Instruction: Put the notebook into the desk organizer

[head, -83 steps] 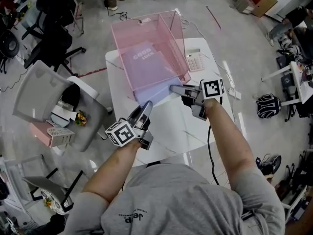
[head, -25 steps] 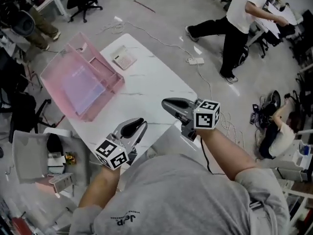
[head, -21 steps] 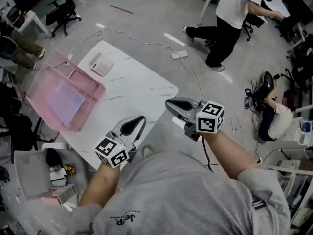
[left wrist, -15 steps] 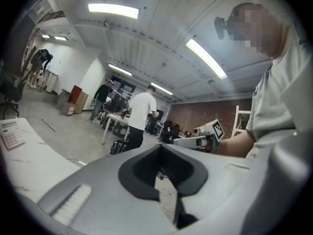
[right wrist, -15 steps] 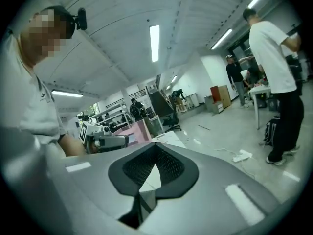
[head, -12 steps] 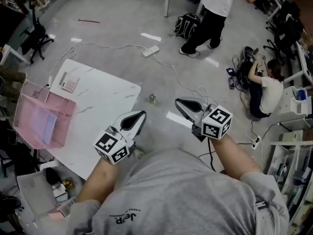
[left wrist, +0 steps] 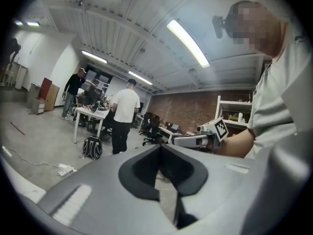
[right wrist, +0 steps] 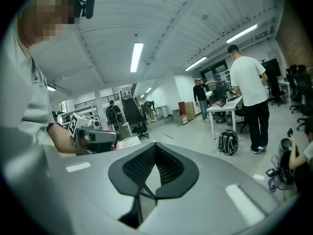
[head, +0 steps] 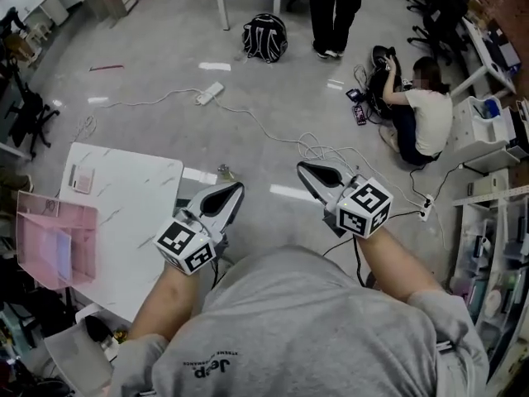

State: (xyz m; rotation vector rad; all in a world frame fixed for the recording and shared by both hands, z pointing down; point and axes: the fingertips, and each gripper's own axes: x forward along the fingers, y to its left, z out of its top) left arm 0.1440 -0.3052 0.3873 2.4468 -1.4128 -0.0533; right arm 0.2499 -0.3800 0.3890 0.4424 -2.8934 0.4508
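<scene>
Both of our tongs are off the white marble-look table right now, held out over the grey floor on its right side. The left gripper sits just beside the table's right edge. The right gripper is farther out from the table, well apart from it. Each one is clenched tight with nothing in it. In the left gripper view the two grey jaws meet at the tip with only floor showing behind them. It's the same story in the right gripper view.

The pale purple notebook is lying inside the pink see-through plastic desk organizer, which sits at the table's left side. A small flat white item lies on the table's far corner, just beyond the organizer.

Out past the table there's a white power strip on the floor with cables trailing from it. A black backpack sits farther out again. A person in a light shirt is sitting on the floor, way off to the table's right.
</scene>
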